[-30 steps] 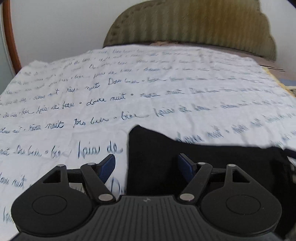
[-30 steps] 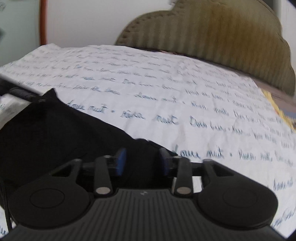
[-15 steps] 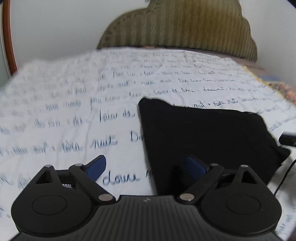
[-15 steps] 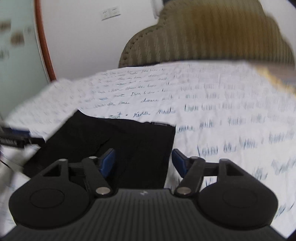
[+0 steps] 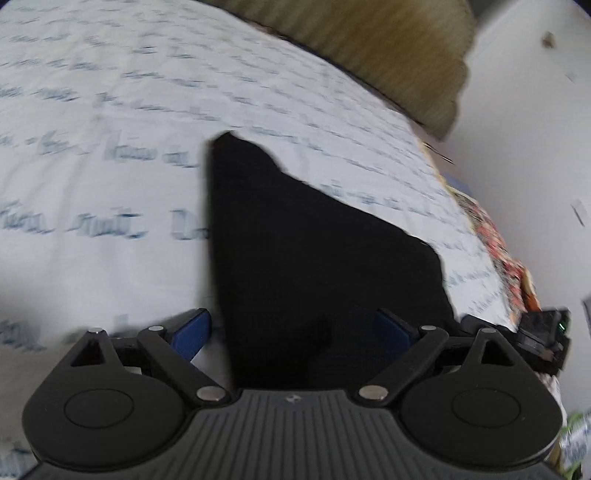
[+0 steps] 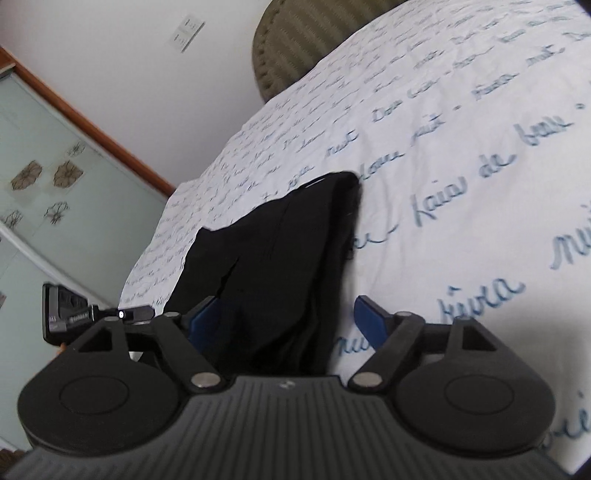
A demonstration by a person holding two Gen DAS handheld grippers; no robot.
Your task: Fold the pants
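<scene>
The black pants (image 5: 314, 251) lie folded into a flat, compact, roughly four-sided bundle on the bed, near its front edge. The cloth is matte and dark; in the right wrist view (image 6: 288, 266) seams and a few soft layered folds show along the stack, and one far corner rises to a blunt point.

The left gripper (image 5: 293, 330) hangs over the near part of the bundle with its jaws spread wide. One blue pad (image 5: 192, 332) stands over the sheet just beside the pants' left edge, the other over the black cloth, and neither presses on it. The right gripper (image 6: 286, 321) straddles the bundle's right edge; its jaws are opening, with the edge of the pants between them, and the pads stand apart from the cloth.

Under the pants lies a white bedsheet (image 6: 461, 155), lightly wrinkled, printed with lines of blue handwriting. It stretches bare beyond the pants to a ribbed olive headboard (image 5: 388, 48) at the far end. A patterned orange cloth (image 5: 506, 258) shows along the right edge of the bed. A pale wall, a light switch (image 6: 187, 31) and a glass door with flower motifs (image 6: 44, 192) in a wooden frame stand beyond the bed.
</scene>
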